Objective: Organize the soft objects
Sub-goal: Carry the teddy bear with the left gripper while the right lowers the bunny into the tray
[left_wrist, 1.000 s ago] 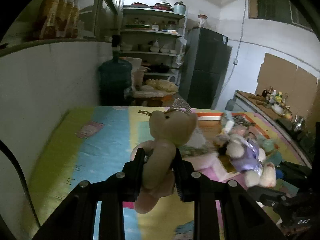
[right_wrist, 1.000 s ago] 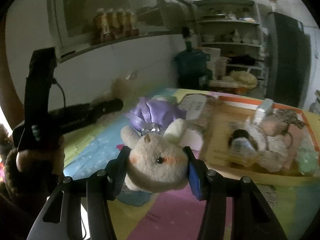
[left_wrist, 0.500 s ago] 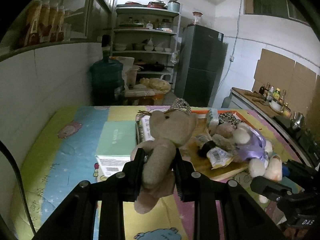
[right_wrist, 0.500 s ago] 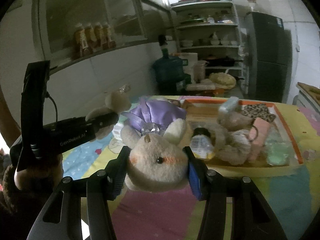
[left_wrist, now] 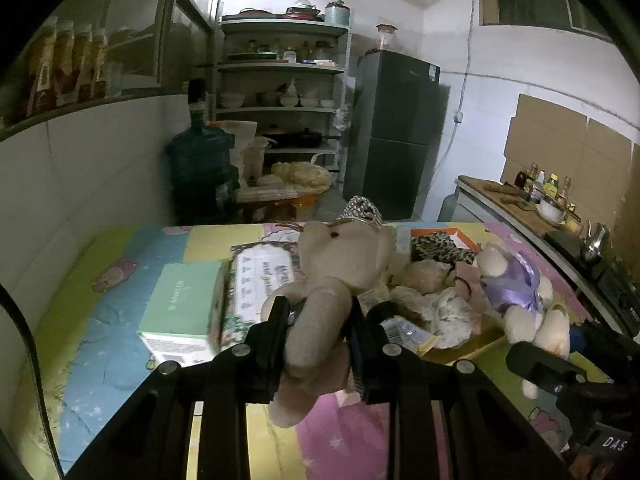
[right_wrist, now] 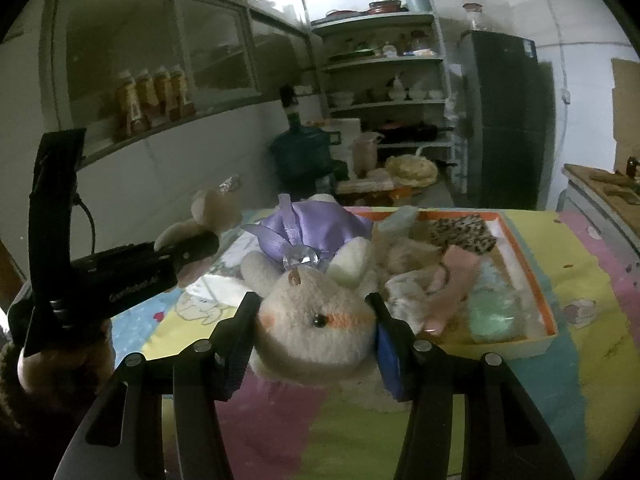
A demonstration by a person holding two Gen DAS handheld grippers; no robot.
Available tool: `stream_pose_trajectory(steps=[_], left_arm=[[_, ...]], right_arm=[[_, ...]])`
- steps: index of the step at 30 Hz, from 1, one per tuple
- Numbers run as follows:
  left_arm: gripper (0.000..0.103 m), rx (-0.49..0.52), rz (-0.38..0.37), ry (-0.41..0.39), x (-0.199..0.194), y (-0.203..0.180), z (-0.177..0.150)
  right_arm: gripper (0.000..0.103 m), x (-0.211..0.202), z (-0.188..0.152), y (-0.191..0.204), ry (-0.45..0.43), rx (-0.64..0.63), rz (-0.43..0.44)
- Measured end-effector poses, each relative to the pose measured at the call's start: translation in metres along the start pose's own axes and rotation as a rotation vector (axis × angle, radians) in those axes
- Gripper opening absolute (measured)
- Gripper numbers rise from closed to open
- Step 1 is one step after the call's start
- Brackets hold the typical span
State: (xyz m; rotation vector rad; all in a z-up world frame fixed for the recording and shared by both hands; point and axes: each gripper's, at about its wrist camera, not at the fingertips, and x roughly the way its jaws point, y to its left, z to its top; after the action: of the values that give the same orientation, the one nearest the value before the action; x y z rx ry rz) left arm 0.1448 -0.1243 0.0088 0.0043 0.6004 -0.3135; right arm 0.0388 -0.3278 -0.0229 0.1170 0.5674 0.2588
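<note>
Clamping beige bear [left_wrist: 320, 320] in my left gripper [left_wrist: 318, 336], purple-dressed bunny [right_wrist: 316, 320] in right gripper [right_wrist: 312, 344]; orange tray [right_wrist: 532, 276] ahead holds pink, mint, leopard-print soft pieces.

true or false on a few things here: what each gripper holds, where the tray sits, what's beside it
1. The left gripper is shut on a beige teddy bear. True.
2. The right gripper is empty. False: it clamps the white plush rabbit by the head.
3. The rabbit wears a purple dress. True.
4. The orange tray is bare. False: soft items fill it.
5. The mint green box lies in the tray. False: it lies on the mat beside it.
</note>
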Motion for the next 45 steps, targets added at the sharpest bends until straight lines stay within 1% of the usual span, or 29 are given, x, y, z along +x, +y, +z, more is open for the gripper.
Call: stream_pose_trajectory(steps=[16, 25, 32, 45], left_arm=[[0.028, 0.007, -0.033, 0.023, 0.03, -0.037, 0.014], [0.028, -0.002, -0.044, 0.039, 0.056, -0.046, 0.027], [0.028, -0.011, -0.029, 0.061, 0.081, -0.053, 0.039], [0.028, -0.043, -0.006, 0.136, 0.13, -0.051, 0.054]], right_arm=[[0.055, -0.007, 0.014, -0.047, -0.028, 0.013, -0.067], [0.055, -0.001, 0.029, -0.081, -0.032, 0.014, -0.109], [0.055, 0.017, 0.05, -0.104, -0.01, -0.012, -0.127], [0.055, 0.075, 0.076, -0.133, 0.091, -0.07, -0.13]])
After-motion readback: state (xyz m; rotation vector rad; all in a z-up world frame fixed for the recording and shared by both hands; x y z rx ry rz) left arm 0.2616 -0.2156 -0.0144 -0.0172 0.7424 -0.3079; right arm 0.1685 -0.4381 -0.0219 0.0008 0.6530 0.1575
